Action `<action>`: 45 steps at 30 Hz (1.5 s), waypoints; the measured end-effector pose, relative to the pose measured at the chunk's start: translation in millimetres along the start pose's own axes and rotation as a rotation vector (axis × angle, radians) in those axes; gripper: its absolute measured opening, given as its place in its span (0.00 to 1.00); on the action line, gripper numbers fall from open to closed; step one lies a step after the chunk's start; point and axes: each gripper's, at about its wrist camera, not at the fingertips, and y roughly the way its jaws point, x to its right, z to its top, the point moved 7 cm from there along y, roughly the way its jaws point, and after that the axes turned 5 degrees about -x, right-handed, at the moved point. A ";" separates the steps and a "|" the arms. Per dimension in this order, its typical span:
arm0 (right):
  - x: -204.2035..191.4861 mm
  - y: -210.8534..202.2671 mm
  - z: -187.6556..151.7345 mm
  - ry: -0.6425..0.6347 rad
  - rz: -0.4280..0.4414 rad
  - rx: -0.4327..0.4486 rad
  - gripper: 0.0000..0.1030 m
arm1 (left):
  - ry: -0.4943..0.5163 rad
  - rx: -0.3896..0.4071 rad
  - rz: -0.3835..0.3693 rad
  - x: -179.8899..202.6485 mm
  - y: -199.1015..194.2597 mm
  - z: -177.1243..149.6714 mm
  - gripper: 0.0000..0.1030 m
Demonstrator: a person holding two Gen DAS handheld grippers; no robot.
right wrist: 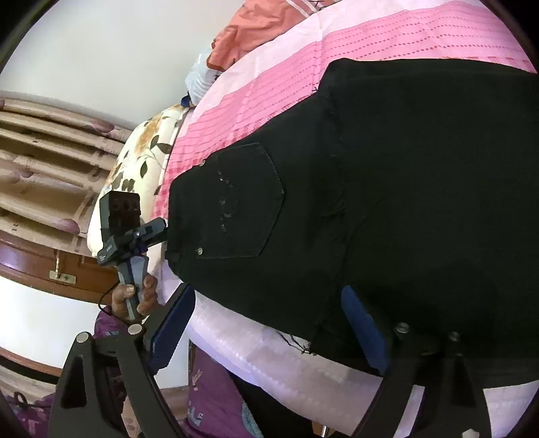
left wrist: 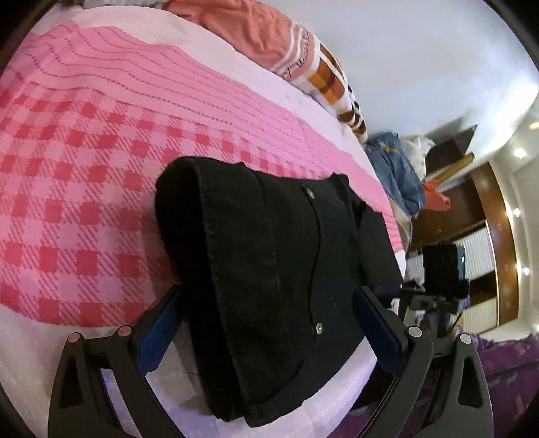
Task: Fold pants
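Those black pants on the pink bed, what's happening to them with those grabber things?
A person is folding the black pants on a bed with a pink checked sheet, using a handheld gripper in each hand. The pants already lie folded over in a thick bundle near the bed's edge. The left gripper and the right gripper both sit open with the cloth between their fingers, not pinching it. In the right view, the person's hand holds the other gripper's handle.

The bed (left wrist: pixel 235 77) wears a pink sheet (left wrist: pixel 84 168), checked across the middle and striped toward the far side, pale at the edges. Black pants (left wrist: pixel 269 269) lie folded near its front edge. An orange blanket (left wrist: pixel 249 30) is bunched at the far side, with a floral pillow (right wrist: pixel 148 158) at one end.
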 end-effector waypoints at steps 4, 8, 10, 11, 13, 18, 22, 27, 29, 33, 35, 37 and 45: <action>-3.5 1.2 0.5 -0.001 0.003 0.000 0.87 | 0.044 -0.053 0.028 2.9 4.9 6.1 0.95; -16.8 8.5 -0.8 -0.031 0.018 -0.035 0.87 | 0.104 -0.111 -0.011 3.7 8.2 9.3 1.00; -20.5 15.5 -3.2 -0.038 0.002 -0.054 0.87 | 0.097 -0.121 -0.041 1.6 6.3 10.3 1.00; -20.6 18.1 -3.4 -0.038 -0.007 -0.060 0.87 | 0.076 -0.118 -0.058 -0.8 4.8 11.3 1.00; -19.5 22.6 -4.2 -0.030 -0.023 -0.065 0.87 | 0.001 -0.110 -0.103 -6.1 2.9 14.6 1.00; -15.6 23.8 -3.0 0.004 -0.030 -0.054 0.87 | -0.026 -0.135 -0.116 -9.4 1.2 16.7 1.00; -13.8 27.9 -4.3 0.001 -0.061 -0.058 0.88 | -0.004 -0.143 -0.118 0.7 7.0 12.8 0.99; -16.5 34.3 1.1 0.004 -0.082 -0.061 0.93 | -0.025 -0.142 -0.148 1.9 3.8 6.4 0.99; -16.6 36.2 2.9 0.012 -0.088 -0.061 0.94 | -0.027 -0.174 -0.158 -0.1 3.8 1.9 0.99; -18.7 39.4 4.4 0.023 -0.094 -0.054 0.97 | -0.028 -0.194 -0.169 -0.9 3.2 1.0 1.00; -20.0 40.6 3.9 0.023 -0.102 -0.051 0.97 | -0.046 -0.190 -0.192 -3.3 1.5 2.7 1.00; -19.9 40.7 3.3 0.025 -0.102 -0.050 0.97 | -0.049 -0.195 -0.195 -3.2 1.9 3.0 0.99; -18.4 38.9 3.7 0.045 -0.099 -0.045 0.98 | -0.036 -0.093 -0.023 -14.5 -5.5 0.5 0.49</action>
